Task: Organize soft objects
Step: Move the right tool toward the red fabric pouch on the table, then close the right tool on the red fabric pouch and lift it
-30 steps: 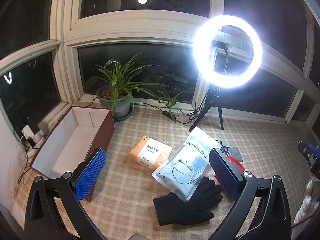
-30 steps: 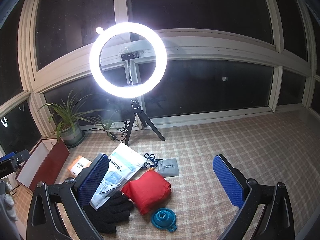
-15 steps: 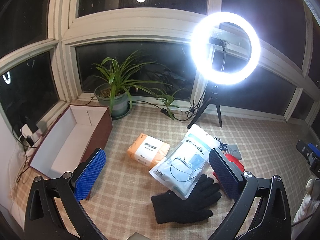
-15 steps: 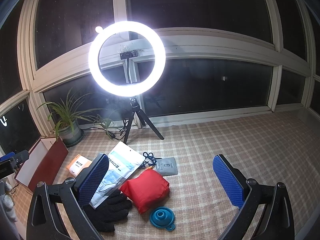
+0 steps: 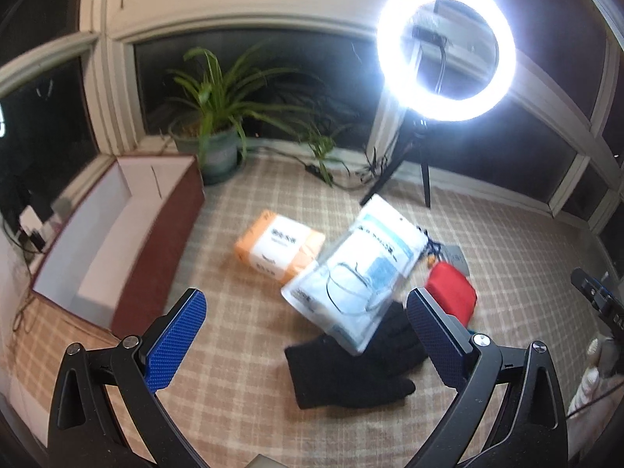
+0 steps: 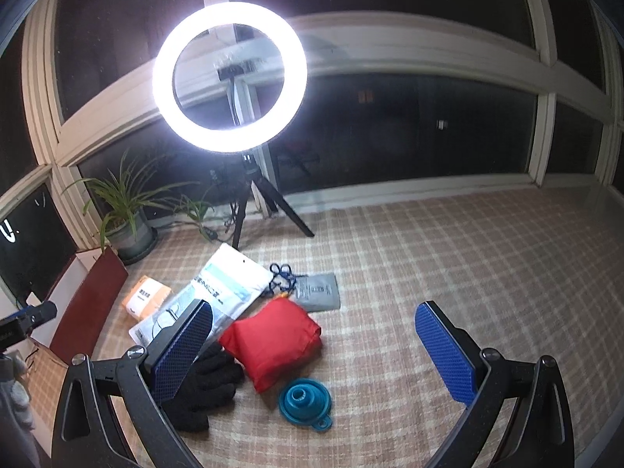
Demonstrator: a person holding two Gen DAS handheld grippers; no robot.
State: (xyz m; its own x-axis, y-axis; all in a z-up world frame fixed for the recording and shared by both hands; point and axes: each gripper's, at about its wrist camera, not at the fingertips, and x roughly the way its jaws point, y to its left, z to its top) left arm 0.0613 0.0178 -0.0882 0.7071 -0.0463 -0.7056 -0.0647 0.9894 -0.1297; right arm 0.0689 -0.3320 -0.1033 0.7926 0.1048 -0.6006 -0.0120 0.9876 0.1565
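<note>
Black glove (image 5: 351, 366) lies on the checked cloth (image 5: 241, 335) under the mask bag (image 5: 358, 269), red pouch (image 6: 273, 339) beside it; both my left tongs (image 5: 304, 335) and right tongs (image 6: 312, 347) gape wide, holding nothing.

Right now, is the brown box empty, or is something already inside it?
Empty, as far as it shows: the left wrist view sees only bare white walls and floor inside the brown box; its nearest corner is hidden.
</note>
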